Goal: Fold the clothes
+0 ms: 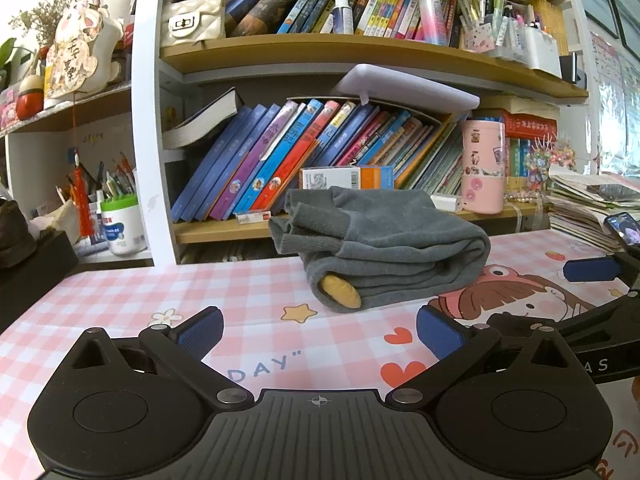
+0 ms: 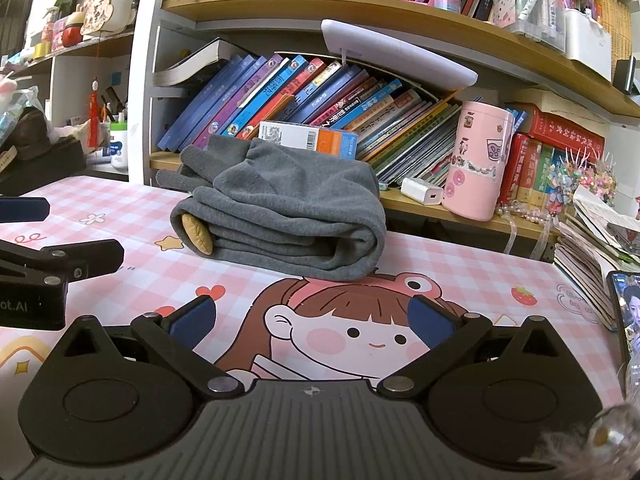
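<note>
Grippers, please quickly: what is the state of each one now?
Left gripper: open, holding nothing.
Right gripper: open, holding nothing; the folded grey garment lies ahead, untouched.

bare tablecloth [image 1: 256,304] before folded sweater [image 1: 380,248], bookshelf [image 1: 224,232] behind

Two low, near desk-level views toward shared folded grey garment [image 1: 380,248] [image 2: 280,216].

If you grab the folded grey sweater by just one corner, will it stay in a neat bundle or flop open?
The grey sweater would probably flop open: it is soft knit, its stacked layers lie loose and a cuff already sticks out. It likely won't roll or slide far on the pink checked table cover, since it sits flat and wide.
</note>
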Action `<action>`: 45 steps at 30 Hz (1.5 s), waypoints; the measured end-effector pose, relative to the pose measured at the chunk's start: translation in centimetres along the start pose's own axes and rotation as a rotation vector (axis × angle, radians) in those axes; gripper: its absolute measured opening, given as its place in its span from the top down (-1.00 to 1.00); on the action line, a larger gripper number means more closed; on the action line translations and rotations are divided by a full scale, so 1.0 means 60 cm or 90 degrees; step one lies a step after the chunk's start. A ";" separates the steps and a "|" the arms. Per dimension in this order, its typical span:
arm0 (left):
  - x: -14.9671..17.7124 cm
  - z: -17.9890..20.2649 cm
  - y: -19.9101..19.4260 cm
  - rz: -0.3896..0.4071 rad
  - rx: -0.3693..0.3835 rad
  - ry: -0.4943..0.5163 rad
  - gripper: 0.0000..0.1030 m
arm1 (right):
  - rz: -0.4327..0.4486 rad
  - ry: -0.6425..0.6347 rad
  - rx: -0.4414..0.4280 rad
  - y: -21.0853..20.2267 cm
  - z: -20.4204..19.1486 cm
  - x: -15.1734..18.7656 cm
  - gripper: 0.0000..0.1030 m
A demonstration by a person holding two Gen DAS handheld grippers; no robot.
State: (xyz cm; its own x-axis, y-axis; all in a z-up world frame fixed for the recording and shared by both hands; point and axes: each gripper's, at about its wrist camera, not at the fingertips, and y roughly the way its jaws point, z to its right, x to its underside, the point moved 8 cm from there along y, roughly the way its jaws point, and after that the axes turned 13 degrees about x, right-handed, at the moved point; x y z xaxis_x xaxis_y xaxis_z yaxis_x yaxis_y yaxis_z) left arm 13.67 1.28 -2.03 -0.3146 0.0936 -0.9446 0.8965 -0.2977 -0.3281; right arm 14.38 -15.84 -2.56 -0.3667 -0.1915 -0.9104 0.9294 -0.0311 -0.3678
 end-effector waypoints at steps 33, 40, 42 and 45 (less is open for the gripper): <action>0.000 -0.001 0.001 -0.003 0.005 -0.005 -1.00 | -0.003 -0.003 0.000 0.002 -0.003 0.001 -1.00; 0.001 -0.004 0.002 -0.004 0.016 -0.015 -1.00 | -0.004 -0.004 -0.001 0.002 -0.002 0.002 -1.00; 0.002 -0.005 0.002 -0.002 0.018 -0.019 -1.00 | -0.004 -0.005 -0.001 0.003 -0.002 0.001 -1.00; 0.001 -0.005 0.002 -0.001 0.018 -0.021 -1.00 | -0.005 -0.005 -0.001 0.003 -0.002 0.002 -1.00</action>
State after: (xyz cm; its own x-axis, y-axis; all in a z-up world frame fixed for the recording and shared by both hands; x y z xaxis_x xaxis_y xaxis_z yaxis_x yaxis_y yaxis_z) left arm 13.86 1.54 -2.16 -0.3269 0.0635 -0.9429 0.8866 -0.3249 -0.3293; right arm 14.49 -15.71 -2.73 -0.3742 -0.1988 -0.9058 0.9262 -0.0312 -0.3758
